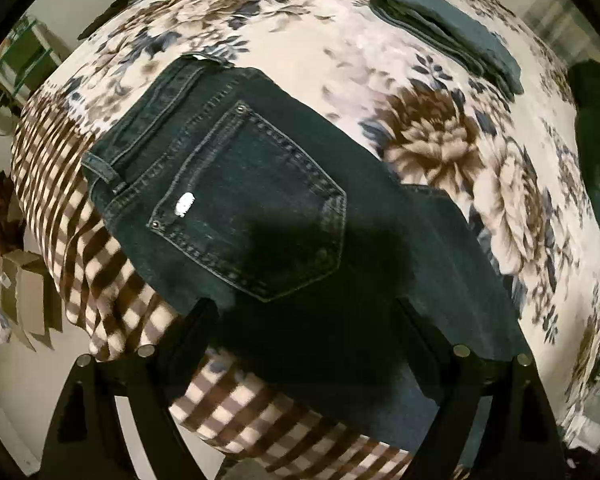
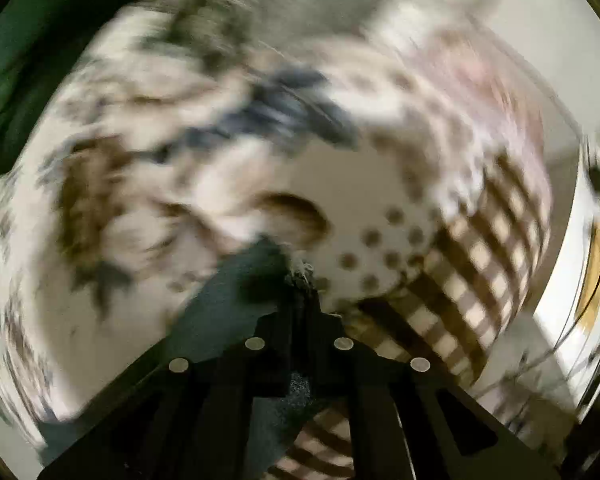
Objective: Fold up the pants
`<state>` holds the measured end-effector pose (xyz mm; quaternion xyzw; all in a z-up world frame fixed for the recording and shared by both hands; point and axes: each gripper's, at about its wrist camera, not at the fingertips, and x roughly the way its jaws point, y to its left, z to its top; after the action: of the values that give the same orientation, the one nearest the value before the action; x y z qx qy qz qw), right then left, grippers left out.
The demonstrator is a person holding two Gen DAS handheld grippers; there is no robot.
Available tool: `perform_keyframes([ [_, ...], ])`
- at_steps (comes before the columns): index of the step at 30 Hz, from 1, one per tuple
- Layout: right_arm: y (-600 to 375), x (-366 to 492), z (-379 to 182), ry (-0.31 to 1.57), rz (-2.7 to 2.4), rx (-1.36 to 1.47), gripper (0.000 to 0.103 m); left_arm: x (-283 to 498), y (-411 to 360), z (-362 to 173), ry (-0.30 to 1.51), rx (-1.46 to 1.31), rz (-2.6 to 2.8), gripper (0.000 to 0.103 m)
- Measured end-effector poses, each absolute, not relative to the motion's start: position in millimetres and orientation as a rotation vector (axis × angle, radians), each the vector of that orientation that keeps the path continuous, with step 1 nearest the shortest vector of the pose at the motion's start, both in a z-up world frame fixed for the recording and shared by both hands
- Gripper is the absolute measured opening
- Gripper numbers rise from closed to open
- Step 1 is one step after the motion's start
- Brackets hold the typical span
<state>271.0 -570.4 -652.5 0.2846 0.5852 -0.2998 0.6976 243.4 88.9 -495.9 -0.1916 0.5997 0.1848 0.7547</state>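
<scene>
Left wrist: dark jeans (image 1: 260, 208) are seen laid pocket-up on a floral blanket (image 1: 440, 152); the left gripper (image 1: 304, 308) is held wide open above them, nothing gripped. A folded garment (image 1: 448, 32) lies well apart.

Right wrist, blurred: the right gripper (image 2: 302, 280) is closed, jeans (image 2: 228, 304) fabric pinched.
</scene>
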Motion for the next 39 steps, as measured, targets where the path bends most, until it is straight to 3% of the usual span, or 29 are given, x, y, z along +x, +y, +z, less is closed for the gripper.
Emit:
perform_keyframes([
  [7,-582,226,-536,0.964,-0.617,0.729,0.005,246,86,-494,1.301,-0.407,0.415,0.087],
  [11,-605,208,-554,1.002,-0.617,0.785,0.005,245,88,-495,1.304,-0.405,0.424,0.087],
  [12,-619,186,-556,1.032,-0.604,0.812,0.009,245,89,-495,1.305,-0.400,0.426,0.087],
  [13,-628,181,-575,1.079,-0.592,0.836,0.030,243,90,-497,1.310,-0.399,0.426,0.087],
  [14,-638,173,-600,1.172,-0.626,0.854,0.040,241,91,-497,1.312,-0.400,0.426,0.087],
  [18,-636,147,-617,1.201,-0.662,0.924,0.049,227,100,-494,1.325,-0.409,0.423,0.087],
  [21,-583,161,-593,1.248,-0.549,0.855,0.053,214,115,-489,1.318,-0.408,0.466,0.088],
  [26,-424,260,-582,1.453,-0.062,0.764,0.055,202,154,-494,1.306,-0.435,0.570,0.087],
  [30,-279,363,-604,1.563,0.308,0.758,0.055,198,188,-509,1.311,-0.528,0.636,0.087],
  [35,-126,464,-656,1.679,0.526,0.490,0.055,187,224,-522,1.294,-0.669,0.709,0.087],
  [39,-54,491,-692,1.800,0.570,0.234,0.052,179,251,-538,1.265,-0.857,0.735,0.087],
])
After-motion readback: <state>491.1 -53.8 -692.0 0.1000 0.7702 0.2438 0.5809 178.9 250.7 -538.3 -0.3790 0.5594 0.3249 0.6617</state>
